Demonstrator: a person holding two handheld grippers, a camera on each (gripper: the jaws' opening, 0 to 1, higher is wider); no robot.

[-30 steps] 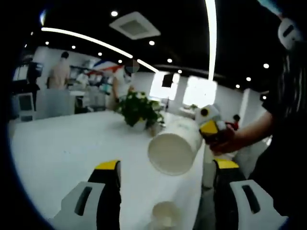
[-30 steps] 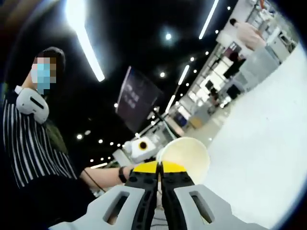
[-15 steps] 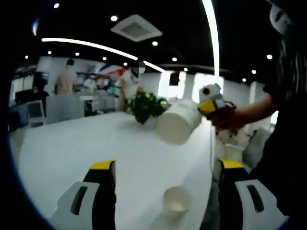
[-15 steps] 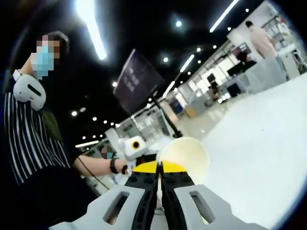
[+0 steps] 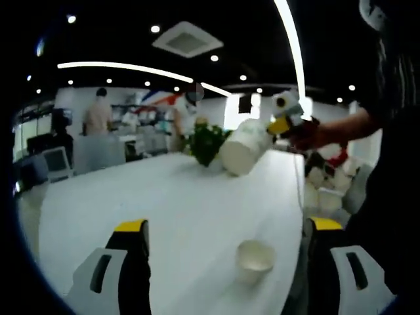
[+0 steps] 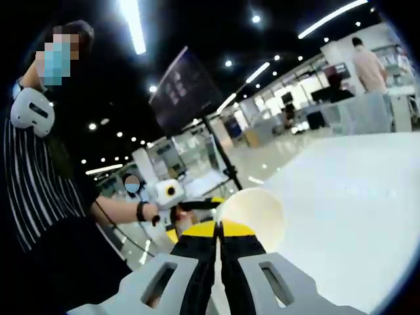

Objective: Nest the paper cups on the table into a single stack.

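Two white paper cups were in play. One, the carried white paper cup point(image 5: 244, 150), was pinched by its rim in your right gripper point(image 6: 218, 231), whose yellow-tipped jaws were pressed together on the cup wall; in the left gripper view you held it up in the air, tipped on its side, mouth away from that camera, near the potted green plant point(image 5: 207, 142) at the far end of the white table point(image 5: 164, 210). The other, the standing white paper cup point(image 5: 254, 260), sat upright and mouth-up on the table near its edge, low between the jaws of your left gripper point(image 5: 230, 233). Those jaws were spread wide and held nothing.

Your risks from that position, as I judged them:
- The carried cup was well apart from the standing one and tilted. Bringing it down without levelling it first could catch the rim of the standing cup and knock it over, or push it off the near edge.
- A rim pinch on thin paper is a weak hold. A quick swing could let the cup twist or slip out.
- The standing cup had nothing steadying it, so pressing one cup into the other might slide it along the table.
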